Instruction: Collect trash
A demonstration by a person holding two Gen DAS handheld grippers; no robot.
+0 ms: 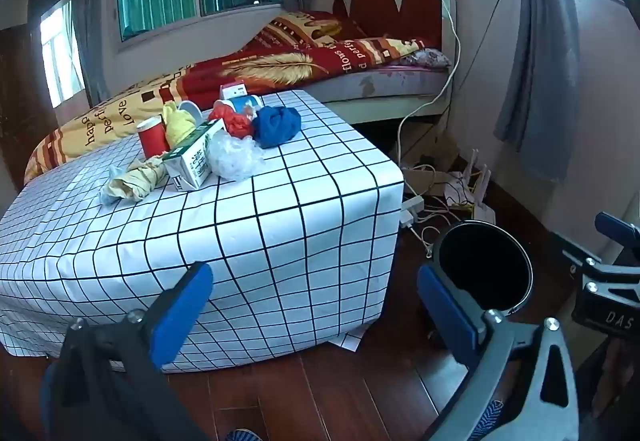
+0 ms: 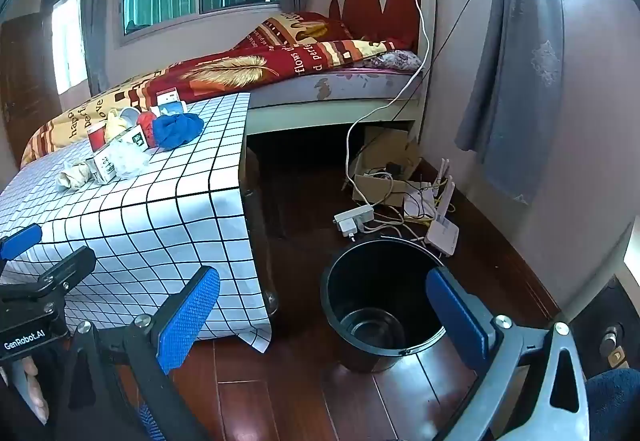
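- left wrist view: the left gripper [image 1: 316, 305] has its blue pads spread wide with nothing between them, and hangs low off the near edge of the table [image 1: 280, 241] with the checked cloth.
- the trash pile [image 1: 208, 141] sits toward the table's far left corner: a red cup [image 1: 152, 137], a green and white carton [image 1: 192, 161] lying with its long axis running toward the near edge, a clear plastic wad [image 1: 232, 159], a blue crumpled wad [image 1: 278, 127].
- the pile lies ahead and up-left of this gripper; the black bin [image 1: 486, 267] stands on the floor off the table's near right corner.
- right wrist view: the right gripper [image 2: 324, 313] is also wide apart and empty, pointing down at the bin [image 2: 380, 301], which looks empty.
- here the pile [image 2: 132, 145] is far off to the upper left, well apart from the pads.
- judgement: the left gripper is nearer the trash and the right nearer the bin, so the first pick likely falls to the left, reaching forward over the near edge.
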